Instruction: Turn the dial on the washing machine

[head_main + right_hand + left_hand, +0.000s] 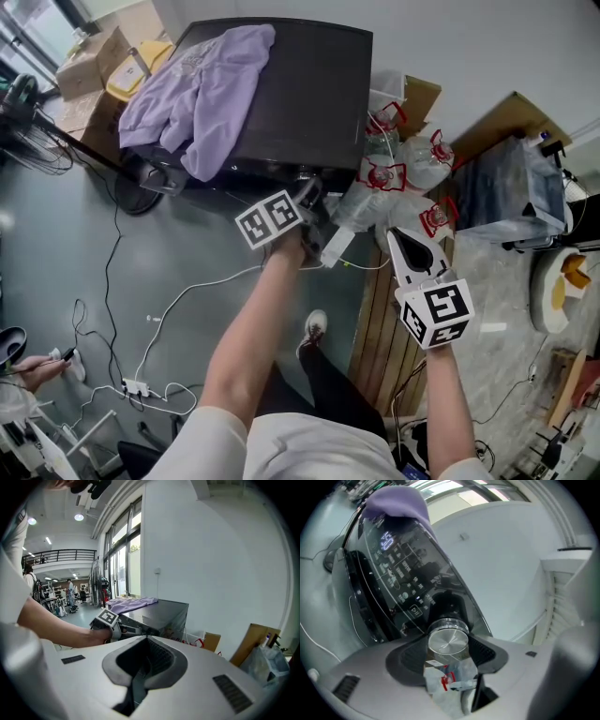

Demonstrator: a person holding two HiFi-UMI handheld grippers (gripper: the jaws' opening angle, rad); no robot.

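Grey floor (56,253) under black washing machine (300,103)

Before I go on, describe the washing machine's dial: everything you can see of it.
The dial is a round knob with a flat brushed-metal face and a shiny chrome rim. It stands out from the dark glossy control panel of the washing machine, beside a white play/pause symbol. No pointer mark shows on its face. It sits between the jaws of the left gripper, whose dark ribbed pads press its sides. In the head view that gripper hides it.
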